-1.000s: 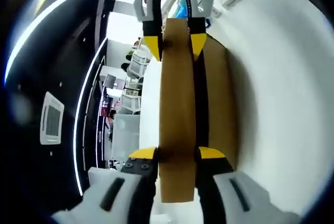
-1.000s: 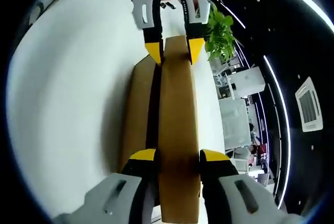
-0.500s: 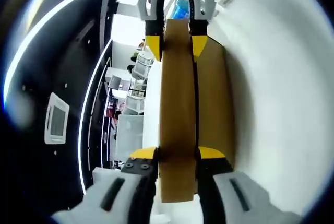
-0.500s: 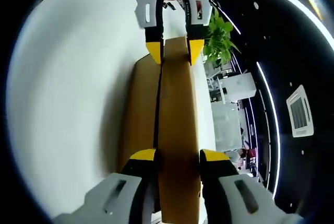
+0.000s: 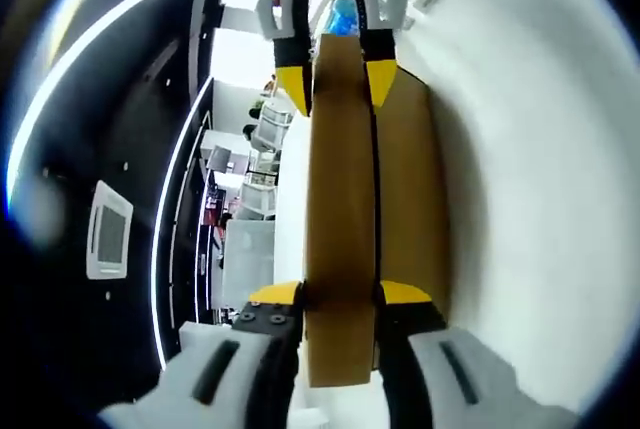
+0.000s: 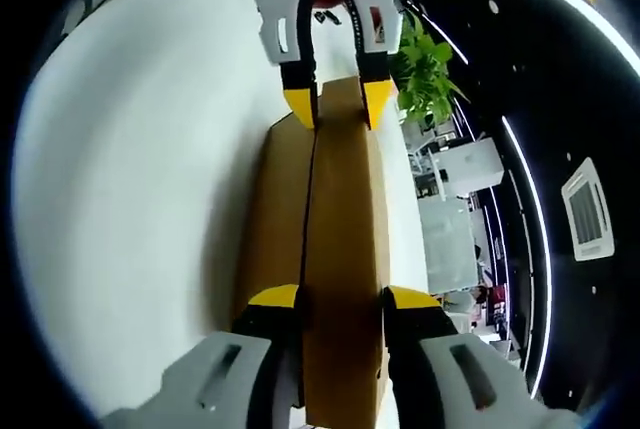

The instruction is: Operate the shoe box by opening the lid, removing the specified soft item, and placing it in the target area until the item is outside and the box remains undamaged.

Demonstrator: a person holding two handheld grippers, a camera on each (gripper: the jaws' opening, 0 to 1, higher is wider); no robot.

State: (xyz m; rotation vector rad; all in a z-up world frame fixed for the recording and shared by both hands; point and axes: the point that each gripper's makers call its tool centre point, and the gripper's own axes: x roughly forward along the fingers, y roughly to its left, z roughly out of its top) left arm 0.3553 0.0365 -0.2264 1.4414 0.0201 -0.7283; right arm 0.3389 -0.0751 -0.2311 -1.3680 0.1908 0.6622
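I have the shoe box lid [image 5: 340,209] pinched edge-on between both tools, its long axis running from 6 to 12 o'clock in each view. My left tool [image 5: 340,301] clamps its near end, and the right tool [image 5: 335,79] grips the far end at 12 o'clock, so neither is nearer. In the right gripper view my right tool [image 6: 340,304] bites the lid the same way. The box body [image 6: 275,219] sits just beside the lid on the white bench [image 6: 130,179]. I cannot see inside it, so the soft item's whereabouts are unknown. I judge the lid is partway lifted.
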